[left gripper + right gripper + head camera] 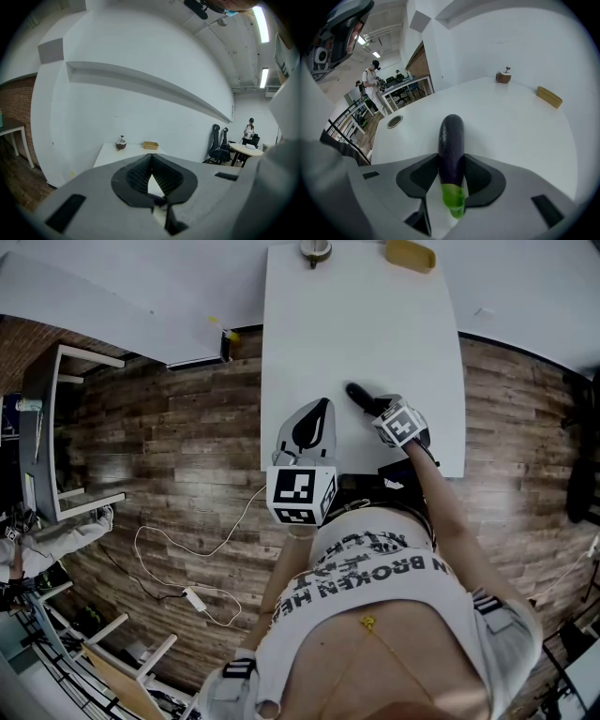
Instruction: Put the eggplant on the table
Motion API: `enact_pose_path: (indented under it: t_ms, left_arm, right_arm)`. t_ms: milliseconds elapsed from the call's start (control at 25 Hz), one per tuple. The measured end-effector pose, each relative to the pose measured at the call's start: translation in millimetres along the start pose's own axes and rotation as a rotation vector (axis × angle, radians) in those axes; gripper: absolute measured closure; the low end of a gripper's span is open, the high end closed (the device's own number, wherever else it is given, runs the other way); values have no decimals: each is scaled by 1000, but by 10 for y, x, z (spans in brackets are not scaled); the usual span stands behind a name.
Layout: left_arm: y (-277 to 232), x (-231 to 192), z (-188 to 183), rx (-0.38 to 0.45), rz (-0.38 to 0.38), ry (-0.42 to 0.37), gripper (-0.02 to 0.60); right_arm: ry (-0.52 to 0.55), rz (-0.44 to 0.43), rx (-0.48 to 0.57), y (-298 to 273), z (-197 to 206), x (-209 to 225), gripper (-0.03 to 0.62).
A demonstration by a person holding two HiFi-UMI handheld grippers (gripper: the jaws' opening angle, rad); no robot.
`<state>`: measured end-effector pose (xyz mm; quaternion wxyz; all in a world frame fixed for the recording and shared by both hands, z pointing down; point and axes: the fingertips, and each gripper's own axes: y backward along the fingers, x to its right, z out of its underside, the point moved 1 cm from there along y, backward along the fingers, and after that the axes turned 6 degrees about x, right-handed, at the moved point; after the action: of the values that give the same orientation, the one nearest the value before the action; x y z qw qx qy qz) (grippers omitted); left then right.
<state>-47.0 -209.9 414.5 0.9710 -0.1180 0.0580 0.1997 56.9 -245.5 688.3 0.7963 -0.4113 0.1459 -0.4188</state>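
Note:
A dark purple eggplant (451, 140) with a green stem end points away from me, along the jaws of my right gripper (451, 159). Both pads press on its lower half, so the gripper is shut on it. In the head view the eggplant (359, 397) juts out of the right gripper (370, 407) over the near part of the white table (375, 324). Whether it touches the tabletop cannot be told. My left gripper (323, 409) hovers just to its left over the table's near edge. Its jaws (151, 157) are shut with nothing in them.
At the table's far end stand a small brown pot (315, 251) and a yellow tray (410, 255). Wooden floor lies on both sides, with a white cable and power strip (197, 598) at the left. A grey desk (42, 427) stands further left.

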Motion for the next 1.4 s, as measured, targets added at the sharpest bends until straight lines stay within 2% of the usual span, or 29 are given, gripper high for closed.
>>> enact_pose_path:
  t_ms: [480,680,1040,1400]
  left_arm:
    - [8,18,8,3,-3,-1,583]
    - [31,5,7,3,-4,0,583]
    - [61,5,15,8,-1,-2,583]
    - [68,44,23,9,-2,-4,583]
  right_arm:
    - [55,-1,-54,-20,81,-29,410]
    - [99,25,-36,-26,9,-9,387]
    - [89,34,-50,-29,63,20,361]
    - [71,1,-3,21,-30,-16,338]
